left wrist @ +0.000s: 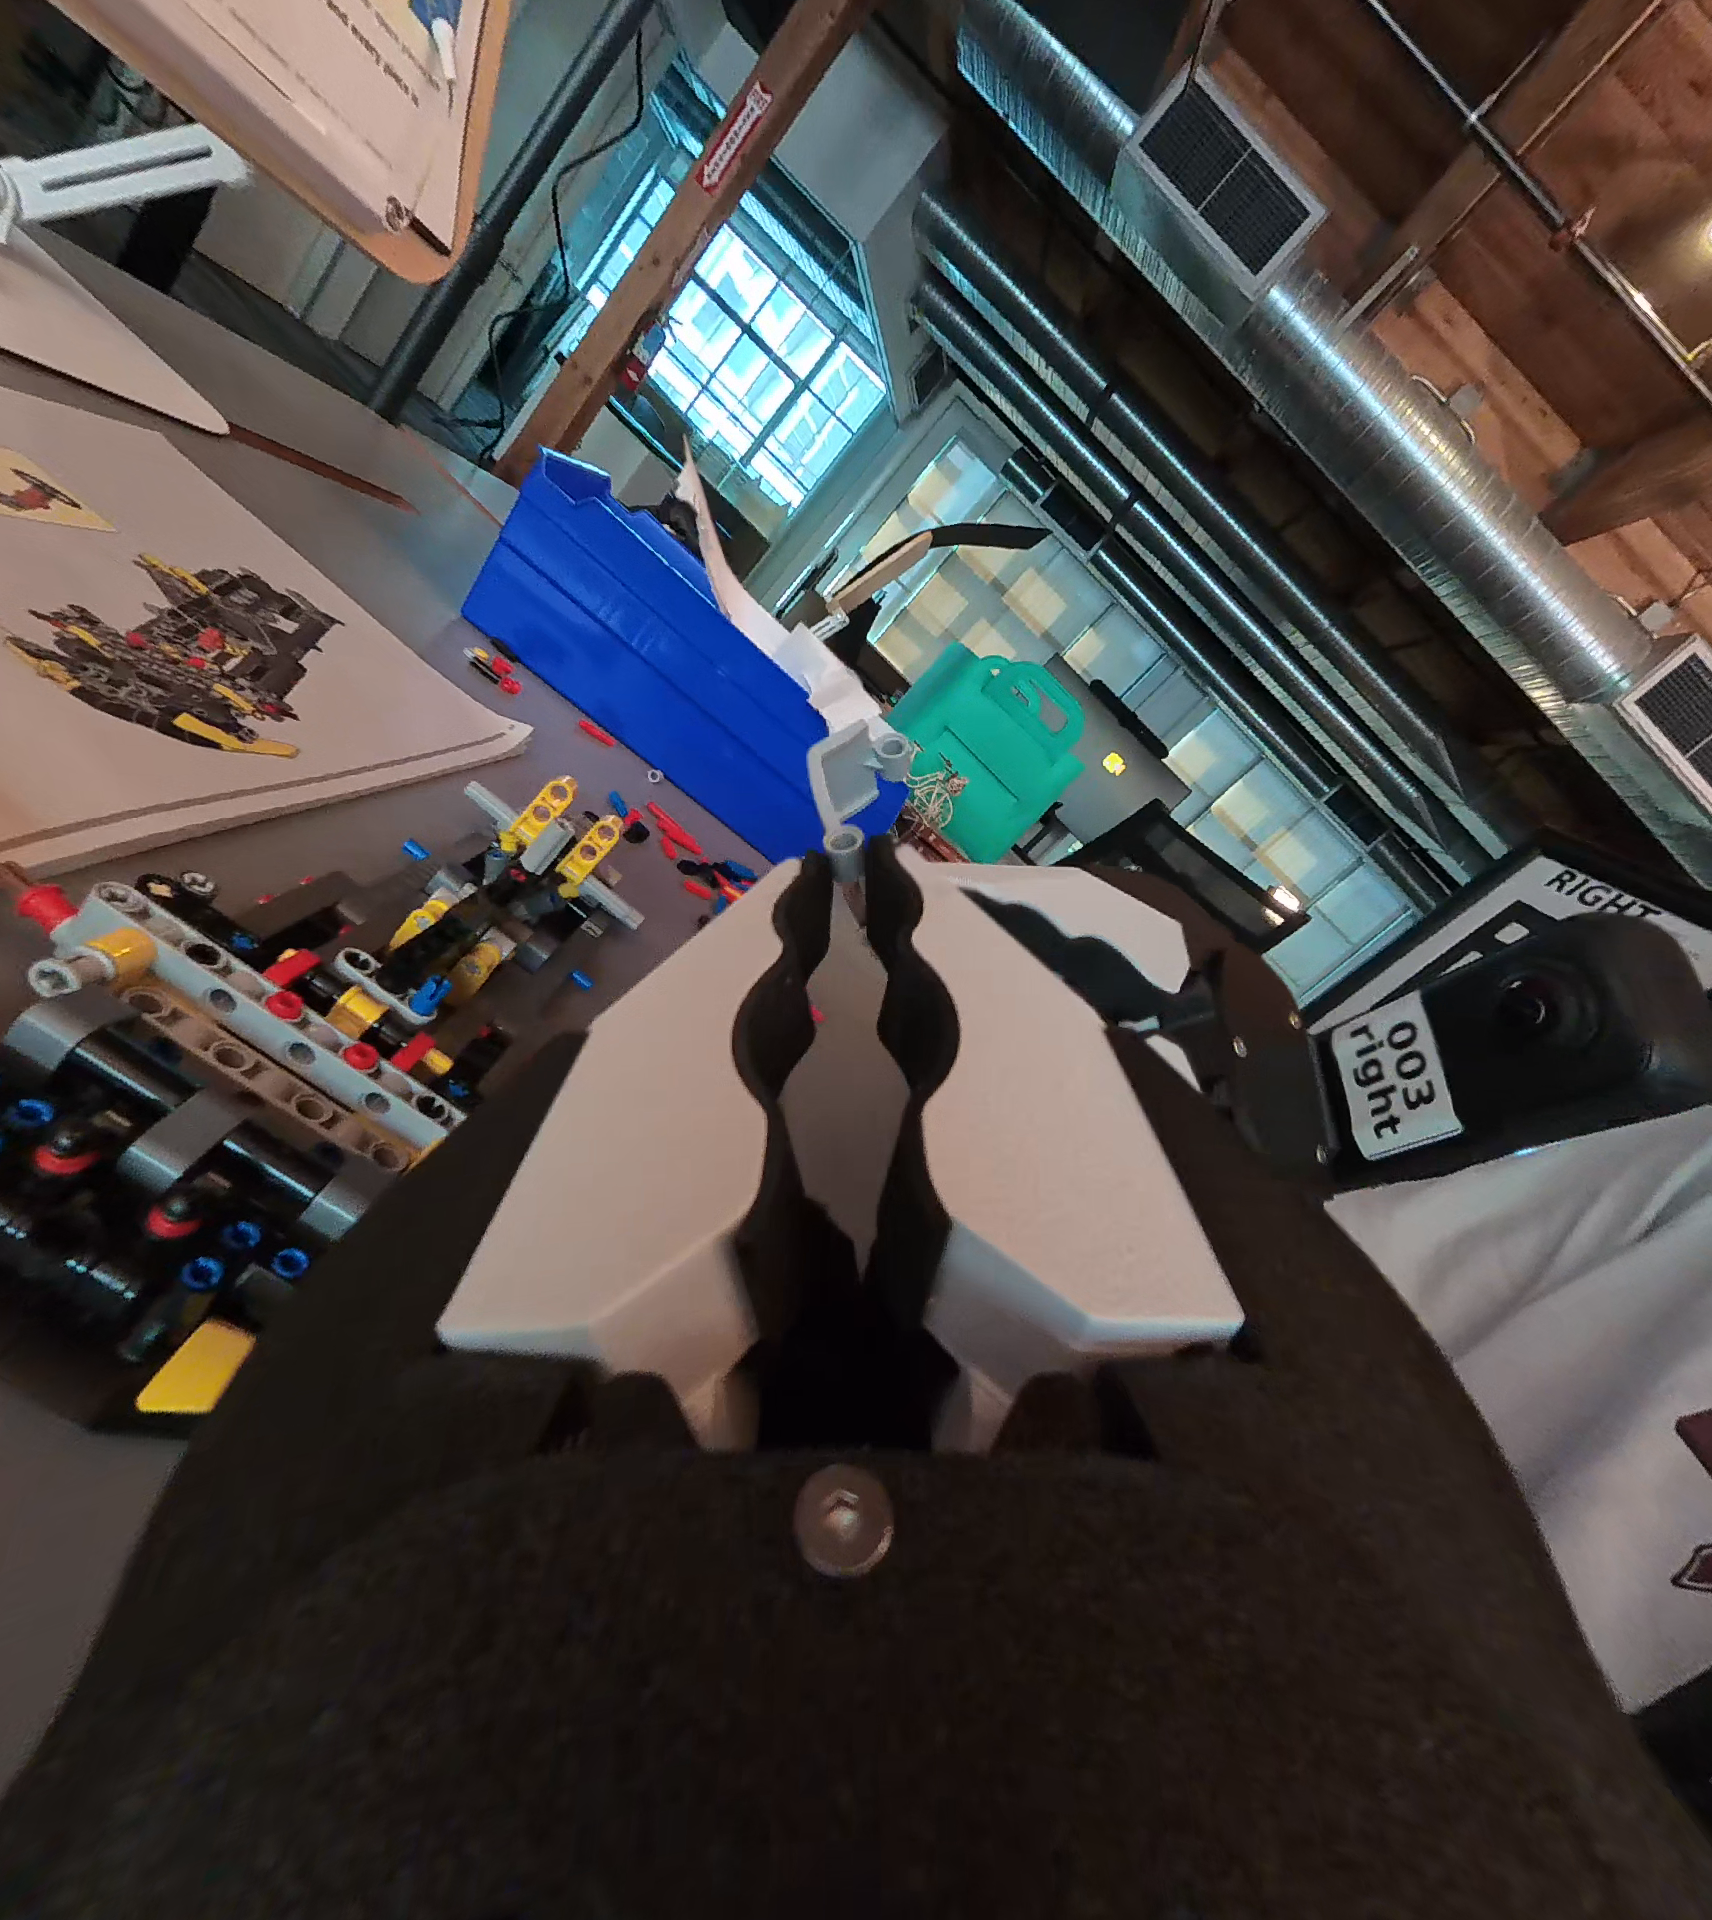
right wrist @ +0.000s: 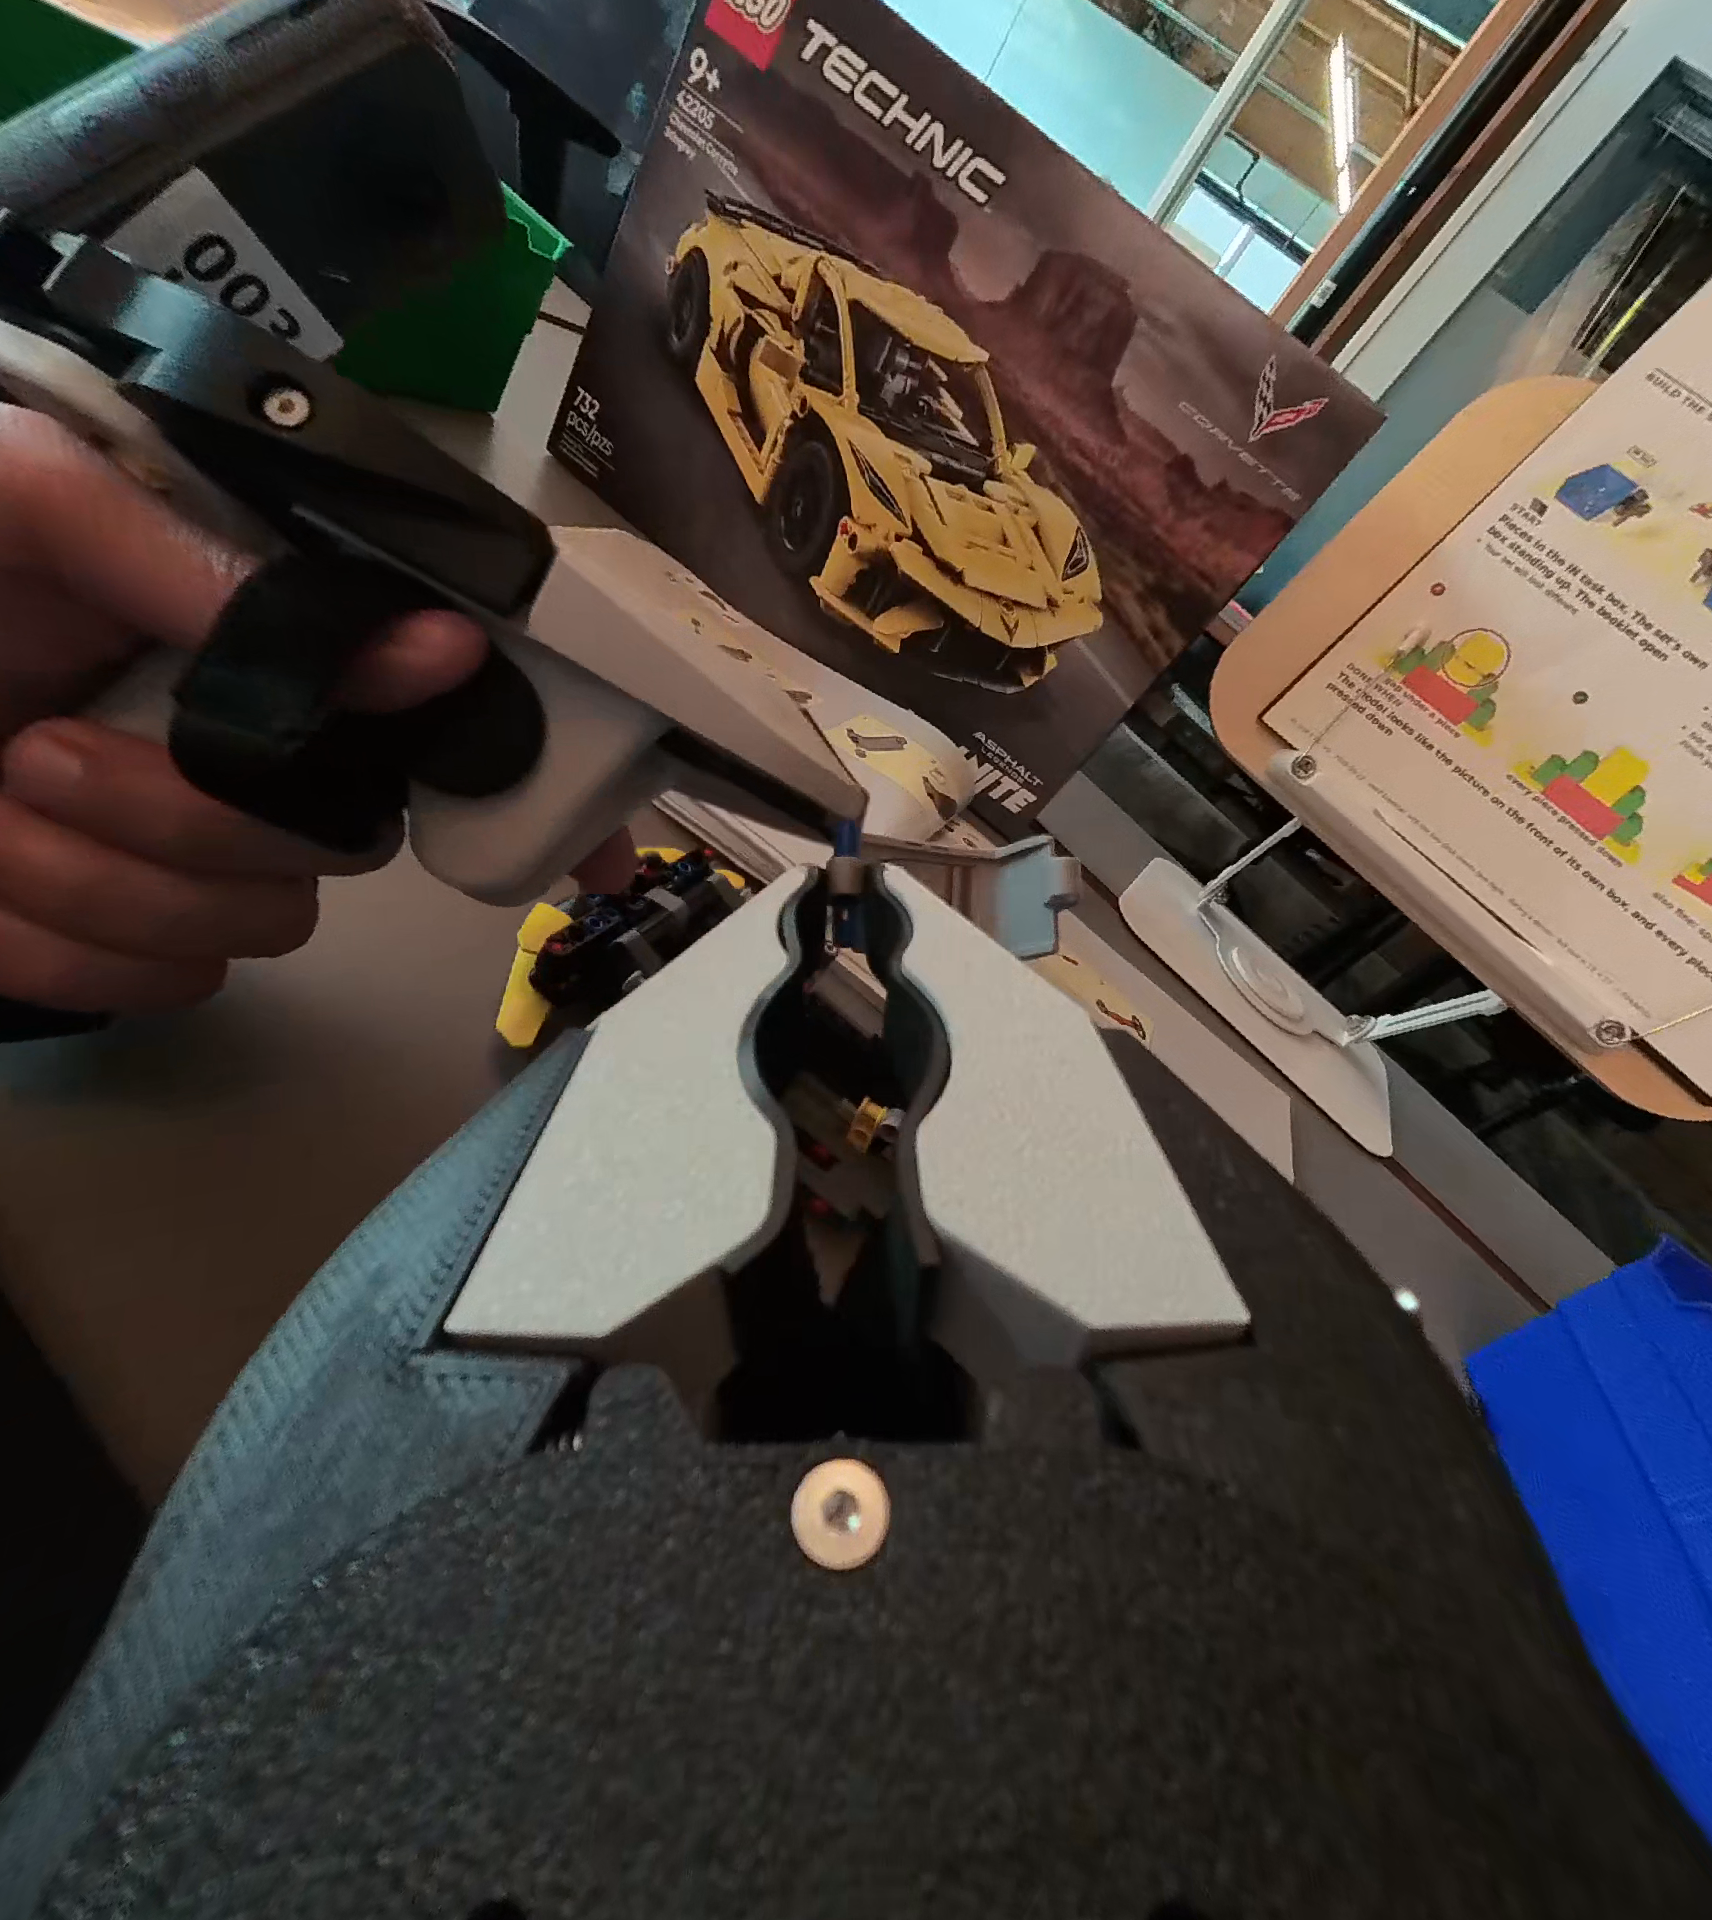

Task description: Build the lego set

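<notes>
left hand-held gripper [left wrist: 847, 868]: raised off the worktop, tilted up; fingertips pinched on a light grey lego panel piece [left wrist: 850, 781], gripped at its lower pin socket. Panel sticks out past the tips toward 12 o'clock.
right hand-held gripper [right wrist: 844, 883]: nearly closed, tips clamping a small grey connector with a blue pin [right wrist: 845, 868]. Blue end points up, touching or just short of the other gripper's tip; cannot tell which.
left gripper, seen from the right wrist view: comes in from 10 o'clock, held by a person's hand [right wrist: 73, 707] wrapped round the trigger grip; the grey panel shows at 2 o'clock of the right tips.
partial model [left wrist: 208, 1049]: black/grey/yellow chassis on the grey worktop [left wrist: 21, 1538], at 9 o'clock of the left gripper. Loose red, blue and yellow pins scattered beyond it.
instruction booklet [left wrist: 156, 665]: open, flat, at 10 o'clock.
blue bin [left wrist: 644, 655]: at 11 o'clock, white paper or bags poking out of the top; other contents hidden.
set box [right wrist: 935, 416]: standing upright behind the model, 12 o'clock in the right wrist view.
green bin [right wrist: 457, 312]: at 11 o'clock, behind the box; contents not visible.
instruction board [right wrist: 1579, 665]: on a stand, 2 o'clock.
</notes>
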`<state>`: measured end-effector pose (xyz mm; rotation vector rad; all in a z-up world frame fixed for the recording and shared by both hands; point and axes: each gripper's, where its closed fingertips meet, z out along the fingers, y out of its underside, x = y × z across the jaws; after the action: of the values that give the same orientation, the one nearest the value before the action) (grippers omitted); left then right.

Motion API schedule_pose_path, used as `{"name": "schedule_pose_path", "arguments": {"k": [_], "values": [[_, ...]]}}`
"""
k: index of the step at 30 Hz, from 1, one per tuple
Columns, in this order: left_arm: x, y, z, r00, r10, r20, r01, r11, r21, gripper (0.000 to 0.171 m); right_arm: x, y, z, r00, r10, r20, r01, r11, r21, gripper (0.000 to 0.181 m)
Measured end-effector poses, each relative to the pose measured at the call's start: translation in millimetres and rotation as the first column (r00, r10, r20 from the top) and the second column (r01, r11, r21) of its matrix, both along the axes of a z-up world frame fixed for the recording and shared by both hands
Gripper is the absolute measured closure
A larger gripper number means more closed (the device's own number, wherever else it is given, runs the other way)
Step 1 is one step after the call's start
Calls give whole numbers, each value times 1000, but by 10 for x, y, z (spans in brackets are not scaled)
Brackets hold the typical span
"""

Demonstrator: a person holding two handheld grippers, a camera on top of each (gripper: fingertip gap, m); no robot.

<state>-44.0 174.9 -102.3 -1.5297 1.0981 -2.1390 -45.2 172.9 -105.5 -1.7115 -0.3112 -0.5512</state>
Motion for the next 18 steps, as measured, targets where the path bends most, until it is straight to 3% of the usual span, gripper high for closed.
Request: {"name": "schedule_pose_path", "arguments": {"k": [9,14,18], "values": [[44,-50,-11,1000,12,0,-12,1000,7,167,60,-1,-30,1000,-20,-21,19,1000,-15,175],[135,-81,-9,1000,22,-9,-23,992,-126,167,151,-16,-25,997,-78,10,79,997,-16,175],[150,-96,-18,1000,20,-13,-21,990,-137,167,180,-25,-33,995,-95,35,96,995,-21,175]]}}
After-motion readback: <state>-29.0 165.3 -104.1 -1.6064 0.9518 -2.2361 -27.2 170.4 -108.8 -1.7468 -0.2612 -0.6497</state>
